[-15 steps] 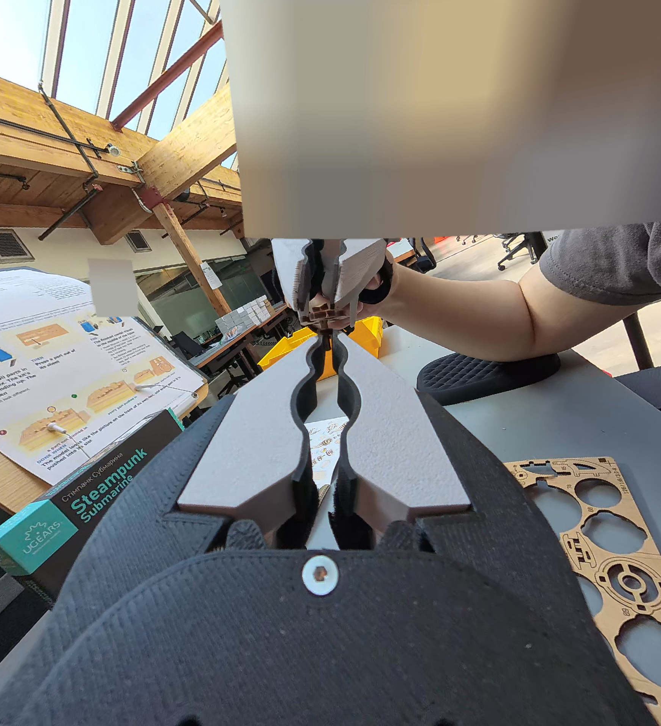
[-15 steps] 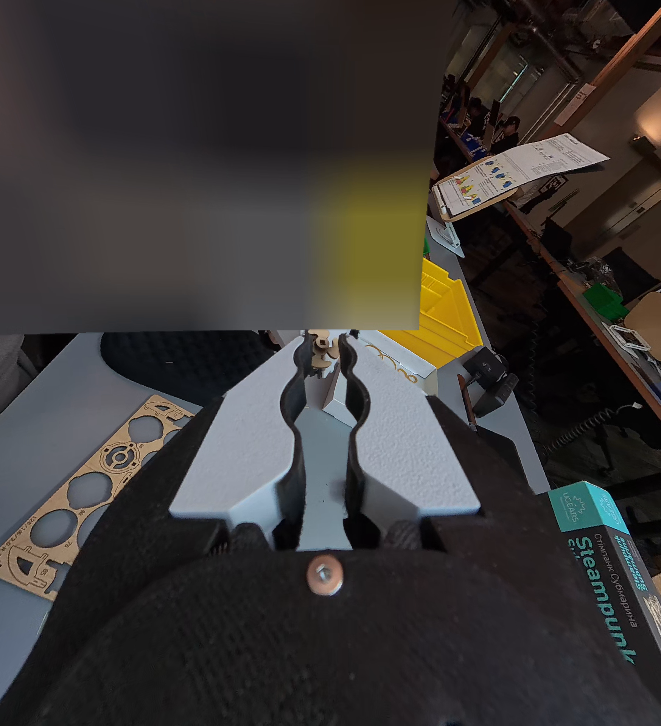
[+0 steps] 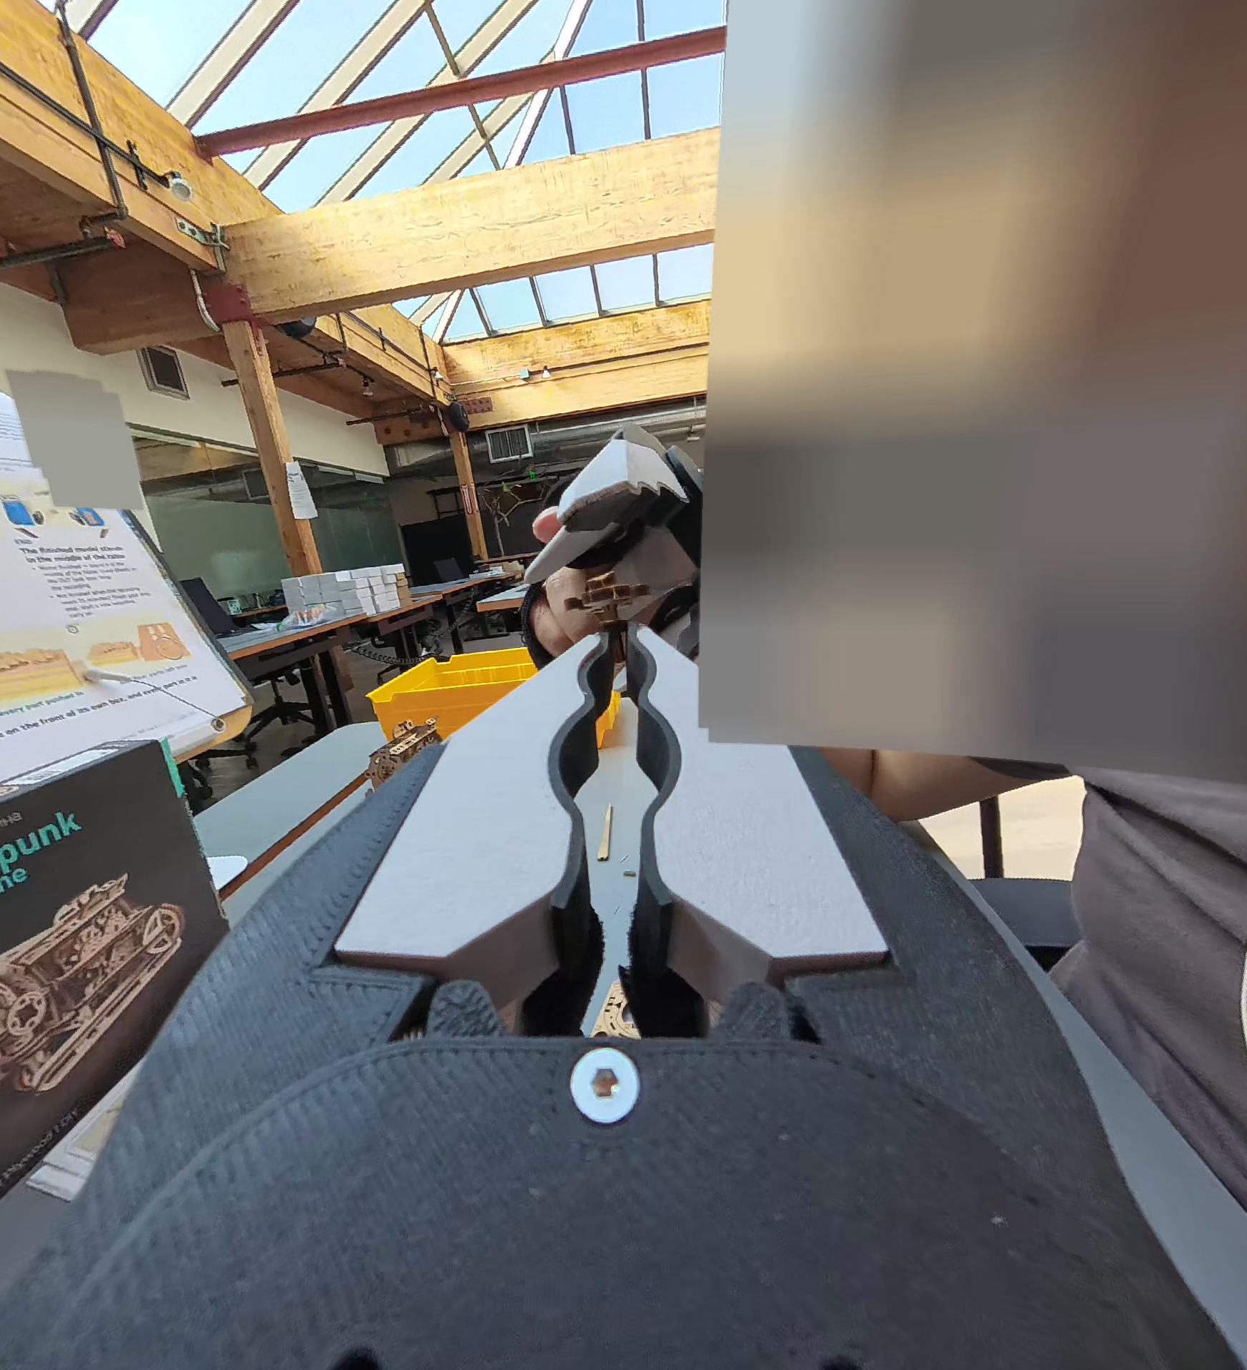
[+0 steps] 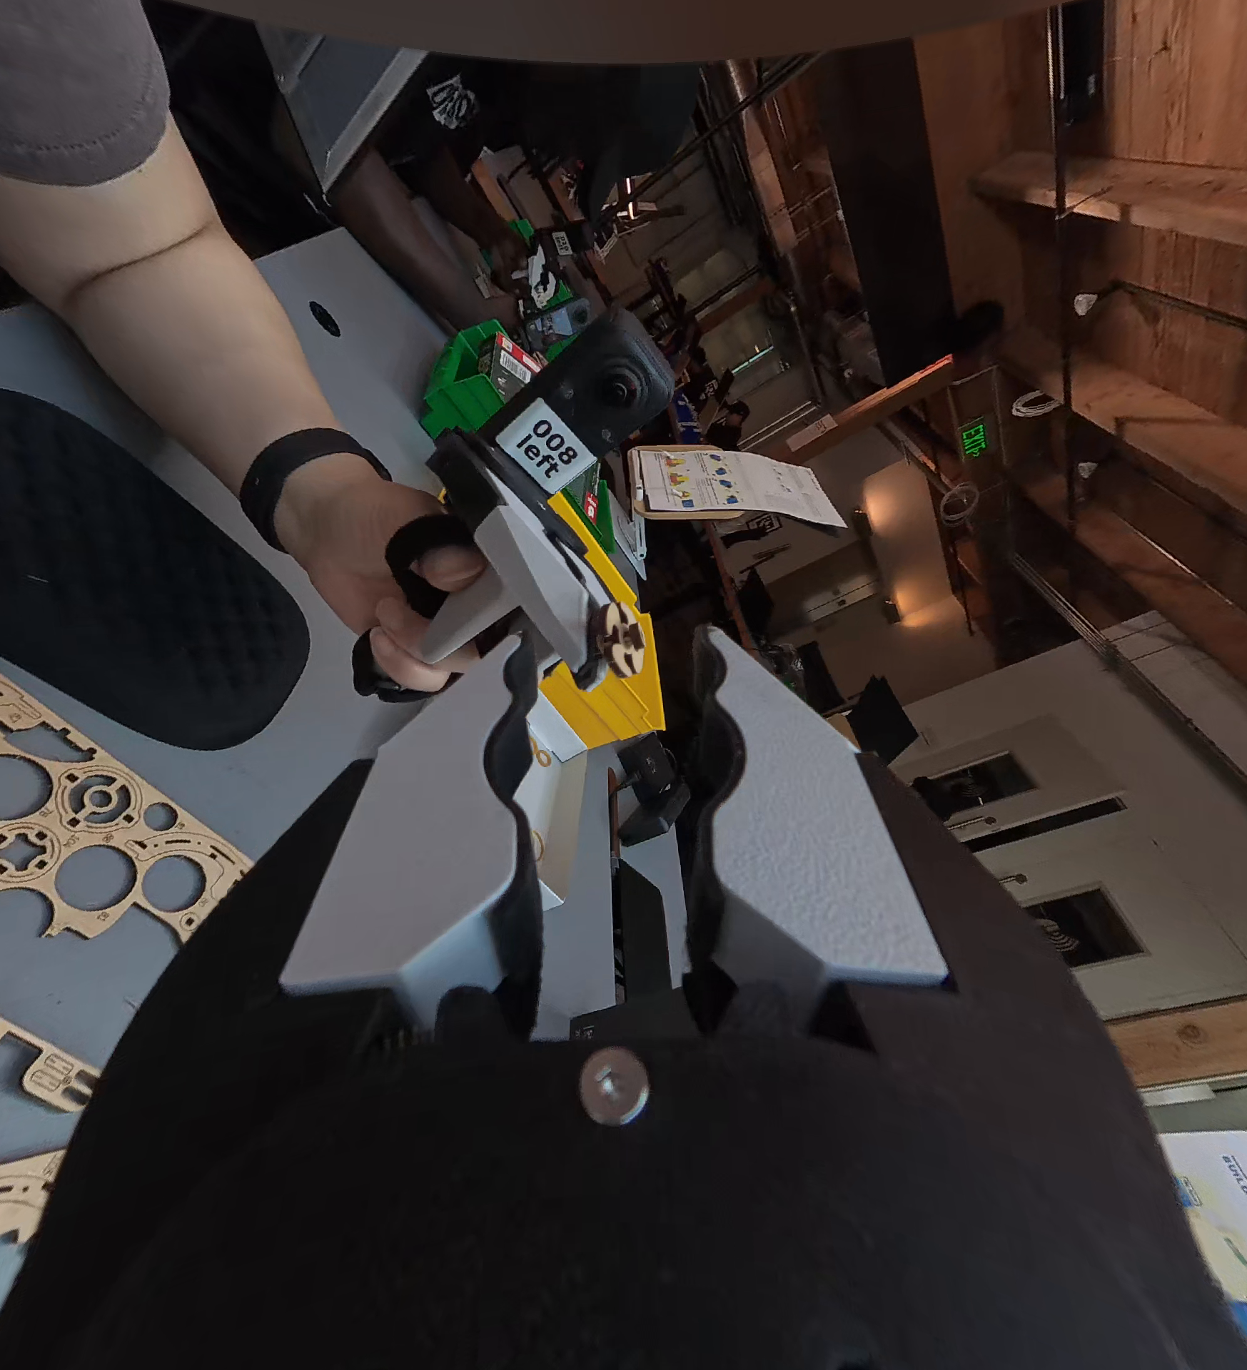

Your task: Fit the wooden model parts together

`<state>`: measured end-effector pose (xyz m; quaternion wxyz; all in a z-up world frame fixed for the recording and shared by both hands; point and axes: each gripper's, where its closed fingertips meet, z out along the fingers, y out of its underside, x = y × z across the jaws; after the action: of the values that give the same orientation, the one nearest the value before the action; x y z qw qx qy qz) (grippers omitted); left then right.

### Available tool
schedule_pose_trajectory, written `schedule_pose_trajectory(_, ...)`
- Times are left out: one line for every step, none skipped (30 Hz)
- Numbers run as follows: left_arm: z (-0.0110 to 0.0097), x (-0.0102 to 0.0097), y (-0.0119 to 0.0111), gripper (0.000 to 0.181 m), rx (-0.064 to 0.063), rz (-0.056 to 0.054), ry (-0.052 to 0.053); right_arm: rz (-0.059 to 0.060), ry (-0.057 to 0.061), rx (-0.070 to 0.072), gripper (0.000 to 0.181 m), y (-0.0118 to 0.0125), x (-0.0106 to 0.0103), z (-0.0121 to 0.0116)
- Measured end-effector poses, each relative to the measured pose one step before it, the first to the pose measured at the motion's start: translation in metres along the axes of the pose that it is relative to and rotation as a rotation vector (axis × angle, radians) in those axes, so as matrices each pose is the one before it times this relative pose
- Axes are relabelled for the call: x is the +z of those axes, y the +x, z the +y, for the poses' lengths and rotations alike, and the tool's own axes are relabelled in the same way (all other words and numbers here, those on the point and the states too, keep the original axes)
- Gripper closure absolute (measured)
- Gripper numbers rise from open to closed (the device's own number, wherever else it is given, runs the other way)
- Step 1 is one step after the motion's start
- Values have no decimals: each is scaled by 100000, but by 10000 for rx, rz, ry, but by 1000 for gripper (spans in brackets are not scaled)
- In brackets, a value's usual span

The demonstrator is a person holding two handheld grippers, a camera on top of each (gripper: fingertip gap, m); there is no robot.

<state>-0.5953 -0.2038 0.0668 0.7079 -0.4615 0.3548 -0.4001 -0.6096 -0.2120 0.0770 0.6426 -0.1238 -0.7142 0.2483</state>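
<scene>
The left claw (image 4: pixel 600 643) is pinching a wooden gear (image 4: pixel 620 629) above the yellow bin (image 4: pixel 605 704); the right claw (image 4: pixel 609 652) is standing wide, holding nothing.

Grey table (image 4: pixel 353 296) bearing punched wooden sheet (image 4: pixel 49 838), black pad (image 4: pixel 86 563), yellow bin (image 3: pixel 457 686).

A small round wooden gear assembly (image 4: pixel 619 636) sits clamped at gripper fingertips, raised above the table

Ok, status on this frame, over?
Left gripper shut on small round wooden gear part. Right gripper open, tips close by it. Nothing between them.
</scene>
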Motion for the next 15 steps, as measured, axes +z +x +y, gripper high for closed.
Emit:
schedule_pose_trajectory(-47, 9, -56, 181, -168, 2, 6, 143, 24, -116, 140, 100, 23, -46)
schedule_pose_trajectory(47, 19, -90, 181, -101, -32, -42, -38, -74, -91, 140, -179, 108, 83)
schedule_pose_trajectory(52, 13, -16, 180, -44, 11, -44, -36, -151, -51, 140, -176, 165, 163)
schedule_pose_trajectory(31, 14, -10, 180, -23, 4, -14, 37, -135, -83, 139, -67, 185, 168)
schedule_pose_trajectory(0, 13, 4, 180, -28, 9, -2, -47, -127, -91, 139, -191, 171, 155)
schedule_pose_trajectory(19, 12, 8, 180, -23, 12, -21, -57, -77, -53, 139, -174, 117, 92)
schedule_pose_trajectory(8, -6, 5, 180, 4, 6, -13, 3, -16, -44, 140, -85, 69, -4)
schedule_pose_trajectory(-15, -20, -11, 180, 18, -6, 11, -26, 14, -47, 142, -125, 49, -42)
schedule_pose_trajectory(-41, -32, -48, 180, 22, -31, 24, -47, -59, -11, 142, -116, 60, 62)
schedule_pose_trajectory(-4, -33, -76, 180, 15, -29, -2, 23, -80, -30, 143, -6, 64, 105)
schedule_pose_trajectory(35, -23, -44, 180, -9, 6, -22, 17, -47, -43, 143, -9, 37, 62)
schedule_pose_trajectory(8, -16, -48, 180, -14, -5, -11, 34, -32, -56, 143, 6, 10, 33)
schedule_pose_trajectory(3, -22, -66, 181, -15, -33, -4, 25, -84, -63, 143, 22, 20, 100)
schedule_pose_trajectory(48, -5, -80, 180, -20, -42, -28, 39, -81, -79, 143, 21, 16, 98)
schedule_pose_trajectory(-11, -6, -78, 181, -27, -50, 1, 94, -79, -123, 143, 54, 26, 97)
